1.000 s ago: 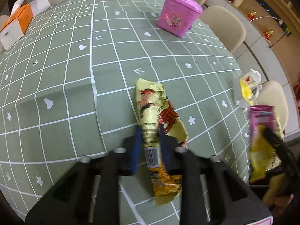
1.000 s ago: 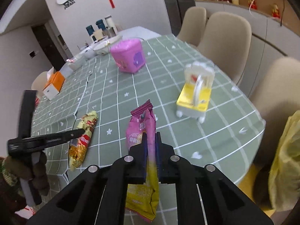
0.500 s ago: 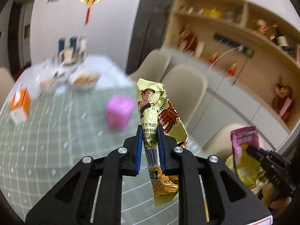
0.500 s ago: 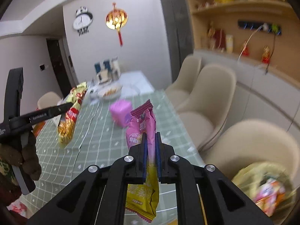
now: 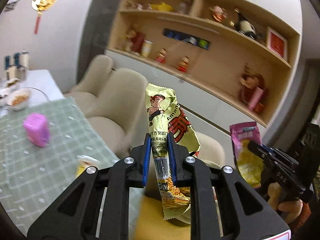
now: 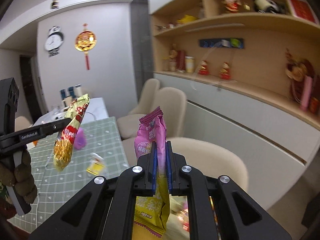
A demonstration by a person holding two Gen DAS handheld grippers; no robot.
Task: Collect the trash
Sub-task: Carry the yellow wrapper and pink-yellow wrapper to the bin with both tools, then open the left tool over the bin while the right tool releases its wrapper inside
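A: Trash first. Yellow snack wrapper (image 5: 160, 132) sits in my left gripper (image 5: 159, 158), jaws narrow, clamped on its middle near the barcode, so both ends flop free. Up in the air, off the green table (image 5: 40, 170).

B: And the other hand?

A: Pink-and-yellow wrapper (image 6: 152, 138) is in my right gripper (image 6: 161, 166), jaws nearly closed, pinching it mid-length. Top sticks up, yellow bottom hangs below the fingers. Also airborne, past the table edge, in front of the beige chairs (image 6: 210, 160).

B: Why mid-grip?

A: My guess: thin film, so pinching the middle keeps it from sliding out while I carry it.

B: Where's the bin?

A: Something yellow (image 5: 152, 220) shows under the left fingers, and colourful clutter sits under the right ones. Could be a bag with trash in it; too blurred, can't say for sure.

B: Anything left on the table?

A: A pink box (image 5: 37, 130) and a small yellow-and-white item (image 6: 96, 165). Can't tell whether either counts as trash.

B: Stage?

A: Carrying, I'd judge; drop not done. Both wrappers are well apart from each other.
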